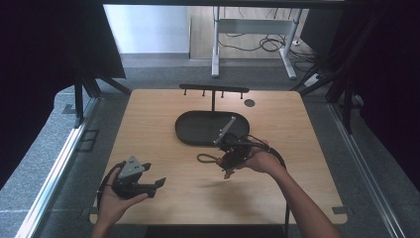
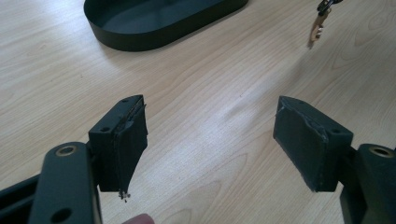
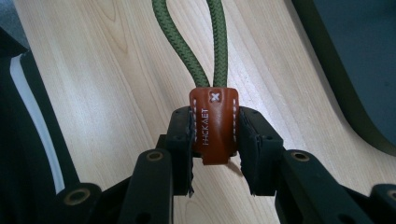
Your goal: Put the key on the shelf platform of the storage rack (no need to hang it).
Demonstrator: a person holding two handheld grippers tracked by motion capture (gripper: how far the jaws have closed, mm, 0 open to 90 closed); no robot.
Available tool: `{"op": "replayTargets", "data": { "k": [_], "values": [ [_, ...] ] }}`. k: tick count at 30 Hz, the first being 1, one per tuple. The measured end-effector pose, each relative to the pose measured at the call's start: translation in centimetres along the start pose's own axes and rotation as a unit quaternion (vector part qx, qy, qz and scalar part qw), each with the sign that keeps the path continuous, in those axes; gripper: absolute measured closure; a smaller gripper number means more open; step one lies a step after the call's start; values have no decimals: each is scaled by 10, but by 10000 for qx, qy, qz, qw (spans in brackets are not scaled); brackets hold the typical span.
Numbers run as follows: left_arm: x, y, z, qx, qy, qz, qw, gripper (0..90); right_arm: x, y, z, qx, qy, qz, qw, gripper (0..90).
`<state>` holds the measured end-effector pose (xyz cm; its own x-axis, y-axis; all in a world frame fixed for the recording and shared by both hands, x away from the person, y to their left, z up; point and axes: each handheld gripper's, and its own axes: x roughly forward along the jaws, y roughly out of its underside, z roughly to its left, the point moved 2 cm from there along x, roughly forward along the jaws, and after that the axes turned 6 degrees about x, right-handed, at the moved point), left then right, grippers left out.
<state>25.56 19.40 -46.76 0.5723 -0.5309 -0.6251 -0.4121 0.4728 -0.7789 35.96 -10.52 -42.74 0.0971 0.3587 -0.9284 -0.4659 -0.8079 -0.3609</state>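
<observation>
While the right gripper [image 3: 215, 140] was clamped on the brown leather tab [image 3: 214, 126] of a green cord loop [image 1: 207, 158], the loop was held off the wooden table [image 1: 148, 129], just in front of the black oval tray [image 1: 198, 130]. Step in hand was judged as pick-up done, carry pending. Behind the tray, a black peg rack [image 1: 214, 89] was seen; hanging the loop on 1 peg, or dropping it in the tray, was the likely next move. Firm grip and loop clearance would be needed. The left gripper [image 2: 212, 140] was held wide open, empty, near the table's front-left.
</observation>
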Motion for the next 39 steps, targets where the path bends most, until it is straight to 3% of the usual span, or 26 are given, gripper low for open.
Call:
{"op": "replayTargets", "data": {
  "k": [11, 39],
  "values": [
    [2, 0, -1, 28, 14, 35, 10000, 263, -8, -2, -1, 22, 39, -76, 10000, 669],
    [4, 0, -3, 53, 41, 58, 10000, 263, -27, -11, -21, 253, 228, -157, 9993, 668]
  ]
}}
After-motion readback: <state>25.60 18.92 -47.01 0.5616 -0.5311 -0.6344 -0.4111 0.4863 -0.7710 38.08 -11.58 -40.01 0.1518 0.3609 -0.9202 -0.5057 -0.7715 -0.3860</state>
